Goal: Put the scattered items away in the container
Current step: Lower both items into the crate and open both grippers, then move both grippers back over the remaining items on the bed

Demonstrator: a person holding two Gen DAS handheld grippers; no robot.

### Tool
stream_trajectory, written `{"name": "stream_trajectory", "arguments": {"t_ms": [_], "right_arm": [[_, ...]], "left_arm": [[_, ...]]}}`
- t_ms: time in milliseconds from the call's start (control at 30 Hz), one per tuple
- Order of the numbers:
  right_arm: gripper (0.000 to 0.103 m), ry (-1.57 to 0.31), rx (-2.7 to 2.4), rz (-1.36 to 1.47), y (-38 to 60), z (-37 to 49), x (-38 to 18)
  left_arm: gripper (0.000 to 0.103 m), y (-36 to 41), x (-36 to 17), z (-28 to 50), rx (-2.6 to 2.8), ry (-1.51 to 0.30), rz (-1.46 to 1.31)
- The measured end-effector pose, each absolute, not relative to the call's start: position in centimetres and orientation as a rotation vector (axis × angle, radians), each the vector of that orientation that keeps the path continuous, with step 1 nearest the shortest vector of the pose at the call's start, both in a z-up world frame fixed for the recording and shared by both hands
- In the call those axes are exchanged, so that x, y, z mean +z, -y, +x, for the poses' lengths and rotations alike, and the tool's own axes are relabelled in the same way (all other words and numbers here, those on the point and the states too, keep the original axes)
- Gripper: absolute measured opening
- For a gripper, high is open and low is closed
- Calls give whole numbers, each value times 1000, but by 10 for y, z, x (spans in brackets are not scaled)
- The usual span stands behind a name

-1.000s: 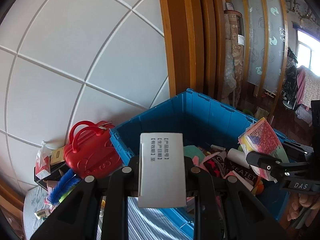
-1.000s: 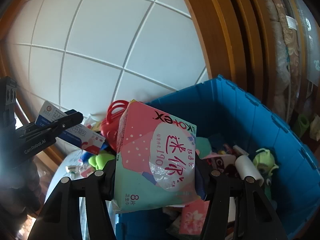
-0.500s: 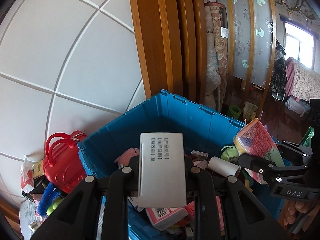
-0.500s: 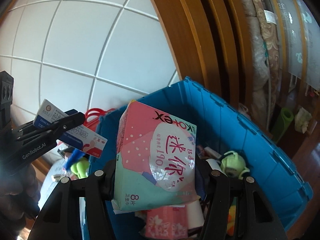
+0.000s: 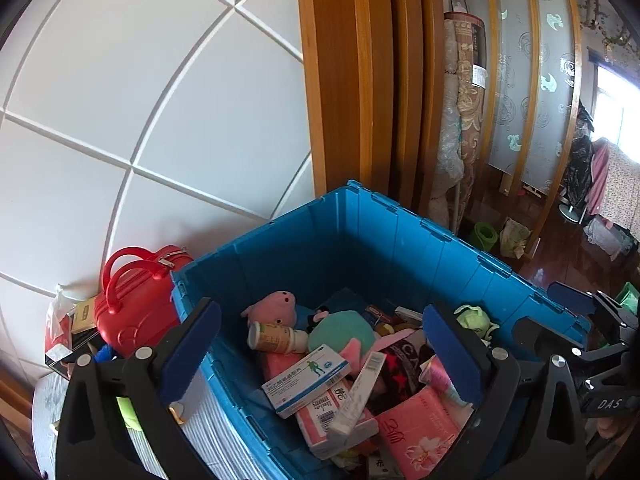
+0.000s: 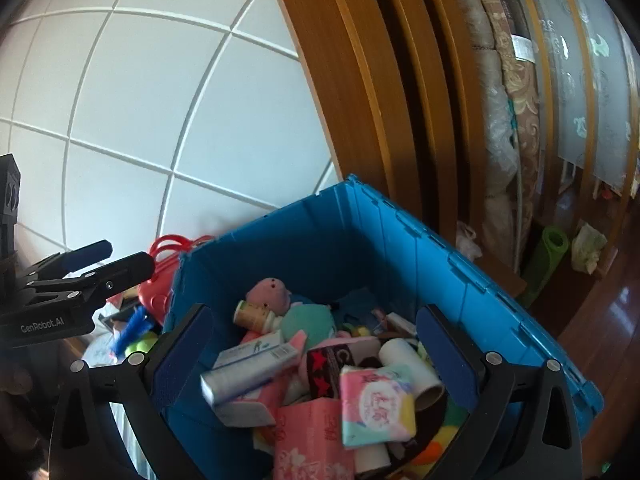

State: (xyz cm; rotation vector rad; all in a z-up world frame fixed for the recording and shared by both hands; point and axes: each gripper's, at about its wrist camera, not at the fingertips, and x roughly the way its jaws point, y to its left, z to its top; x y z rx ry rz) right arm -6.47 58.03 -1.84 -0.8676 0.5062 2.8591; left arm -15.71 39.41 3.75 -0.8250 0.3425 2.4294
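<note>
Both grippers hang over the big blue plastic crate (image 5: pixel 400 240), left gripper (image 5: pixel 320 364) and right gripper (image 6: pixel 316 360) each with fingers opening wide and nothing between them. The crate's stuffed: a pink-and-mint soft pad pack (image 6: pixel 376 404) lying on top of the pile, a white-and-blue medicine box (image 5: pixel 308 380), and a pink pig plush (image 5: pixel 272 308). It sits by a white panelled wall (image 5: pixel 140 120) and an orange wooden door frame (image 5: pixel 344 80). A red toy suitcase (image 5: pixel 136 300) stands just left on the pale striped surface (image 5: pixel 208 440).
</note>
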Motion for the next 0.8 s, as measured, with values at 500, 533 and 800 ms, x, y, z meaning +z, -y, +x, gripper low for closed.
{"name": "stream_trajectory", "arguments": {"t_ms": [500, 533, 800], "right_arm": [[103, -456, 3032, -1008, -467, -45, -8], [103, -428, 3041, -1014, -458, -43, -7], [103, -388, 3093, -1083, -402, -31, -2]], "left_arm": [[103, -263, 24, -119, 2621, -267, -933], [103, -253, 22, -116, 2630, -259, -947], [103, -186, 11, -86, 2703, -207, -1032]]}}
